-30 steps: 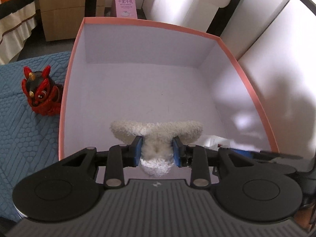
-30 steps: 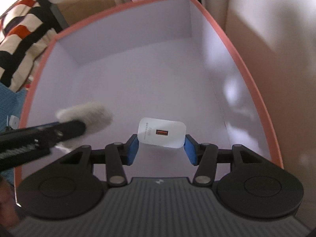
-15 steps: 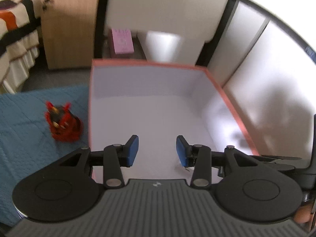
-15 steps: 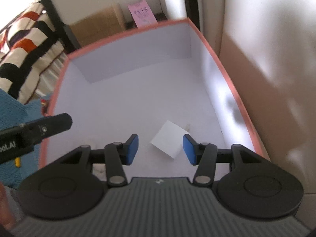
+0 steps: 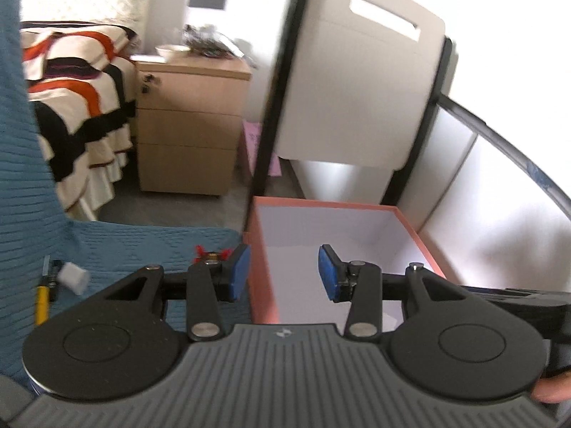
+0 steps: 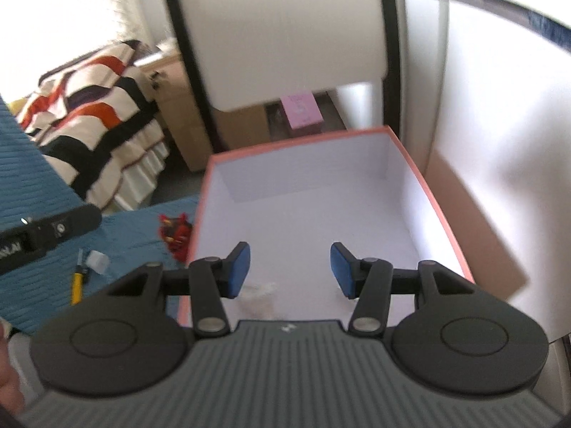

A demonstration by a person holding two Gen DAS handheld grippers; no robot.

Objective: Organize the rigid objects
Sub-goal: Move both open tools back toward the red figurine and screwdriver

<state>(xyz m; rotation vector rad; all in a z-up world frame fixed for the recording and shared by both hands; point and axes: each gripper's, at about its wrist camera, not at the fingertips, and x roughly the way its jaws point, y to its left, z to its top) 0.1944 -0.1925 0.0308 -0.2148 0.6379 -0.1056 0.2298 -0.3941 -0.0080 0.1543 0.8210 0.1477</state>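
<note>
A pink-rimmed box with a white inside (image 6: 433,210) stands on the blue mat (image 6: 43,185); it also shows in the left wrist view (image 5: 417,239). My right gripper (image 6: 289,269) is open and empty above the box's near end. A fluffy white item (image 6: 258,290) lies blurred on the box floor below it. My left gripper (image 5: 283,273) is open and empty above the box's left wall. A red and black figurine (image 6: 176,233) sits on the mat left of the box, partly hidden in the left wrist view (image 5: 210,254).
A small white cube (image 5: 73,278) and a yellow pen-like tool (image 5: 43,297) lie on the mat at the left. A wooden drawer cabinet (image 5: 189,128), a striped bed cover (image 5: 78,100) and a white panel (image 5: 357,89) stand behind.
Both grippers opened and let go: the fluffy item and the white charger dropped into the box. Both grippers then rose and pulled back, so the box looks smaller.
</note>
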